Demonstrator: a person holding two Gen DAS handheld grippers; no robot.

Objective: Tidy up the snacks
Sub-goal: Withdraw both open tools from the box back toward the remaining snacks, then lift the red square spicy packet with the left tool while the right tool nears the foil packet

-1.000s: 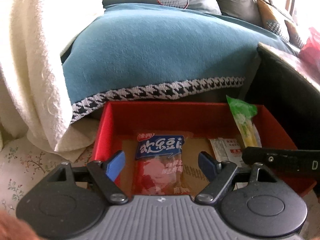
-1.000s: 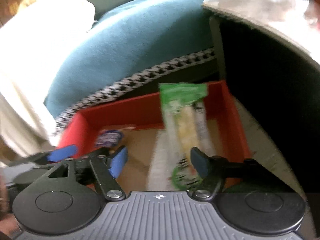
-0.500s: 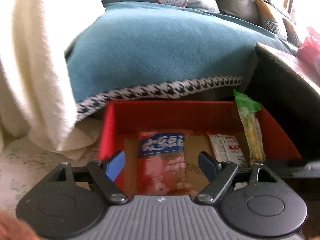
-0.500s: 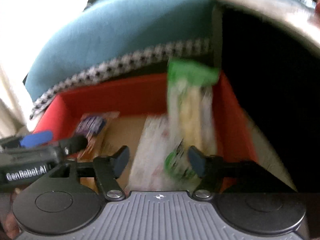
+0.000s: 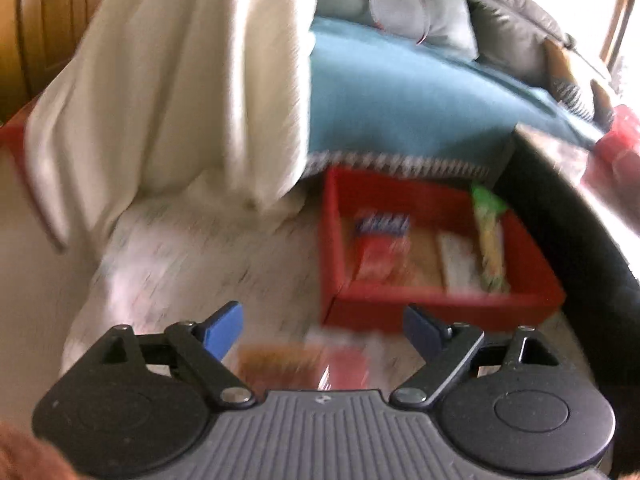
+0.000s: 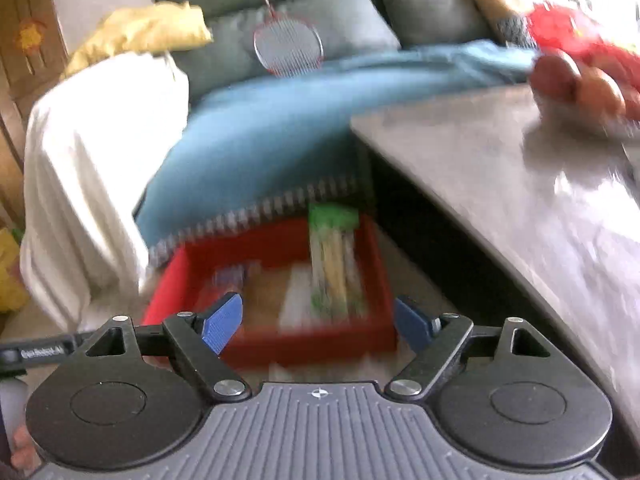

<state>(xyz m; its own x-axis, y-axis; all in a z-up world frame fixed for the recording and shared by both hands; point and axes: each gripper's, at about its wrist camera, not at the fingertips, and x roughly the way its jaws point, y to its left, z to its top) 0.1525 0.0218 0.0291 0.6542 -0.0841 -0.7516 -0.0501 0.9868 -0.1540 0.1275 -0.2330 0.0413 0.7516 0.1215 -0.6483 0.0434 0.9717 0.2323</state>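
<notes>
— Snacks, where? Nearest first.
— Blurred packet [image 5: 304, 364], orange and red, on the pale floor just below the left gripper [image 5: 323, 326]. Lies under the gap in the picture, not clamped; pads clear of it.
— Left gripper's state?
— Released, jaws spread wide, just been opening, nothing gripped between the blue fingertips [image 5: 223, 330].
— And the right gripper [image 6: 318, 322]?
— Likewise loosened, jaws wide and just been opening, empty; only the near wall of the red box [image 6: 320, 346] seen through the gap.
— Inside that box?
— Three snacks on a brown cardboard bottom. Red packet with a blue top [image 5: 382, 246] at the left, flat white packet [image 5: 456, 264] in the middle, long green-topped packet [image 6: 332, 264] at the right, top end leaning on the far wall. Labels too smeared to read.
— Box placement?
— On the floor, beside the dark base of a table [image 6: 500, 184] to its right; far wall tucked under the checked hem of a blue blanket [image 6: 256, 144].
— Further back?
— White blanket [image 5: 168, 92] draped at the left, grey sofa cushions [image 6: 340, 12] behind, a red-rimmed racket [image 6: 288, 44] resting against them. Yellow cloth [image 6: 140, 32] at the far left. Red bag [image 6: 576, 36] with round reddish things, too blurred to name, at the table's far end.
</notes>
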